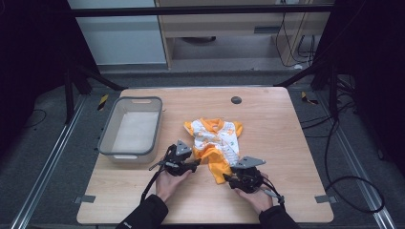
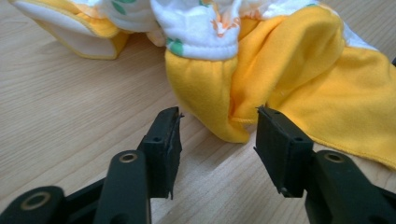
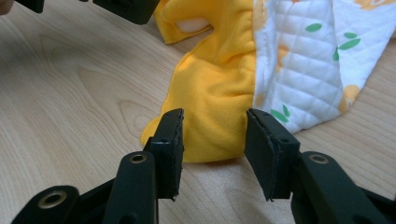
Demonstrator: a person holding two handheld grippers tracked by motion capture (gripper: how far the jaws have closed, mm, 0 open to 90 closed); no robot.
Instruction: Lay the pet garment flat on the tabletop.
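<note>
A small orange and white printed baby garment (image 1: 216, 137) lies crumpled in the middle of the wooden table (image 1: 282, 143). My left gripper (image 1: 197, 165) rests low at the garment's near left side. In the left gripper view its jaws (image 2: 217, 135) stand apart around a folded yellow leg (image 2: 210, 93), with a gap on the left pad's side. My right gripper (image 1: 228, 178) sits at the near end of the other yellow leg (image 3: 210, 93). Its jaws (image 3: 214, 140) straddle that flat cloth end without bunching it. White quilted lining (image 3: 303, 79) shows beside it.
A grey plastic basket (image 1: 106, 139) stands at the table's left side, with nothing inside. A small dark round cap (image 1: 236, 100) sits near the far edge. Cables lie on the floor to the right, and a metal frame surrounds the table.
</note>
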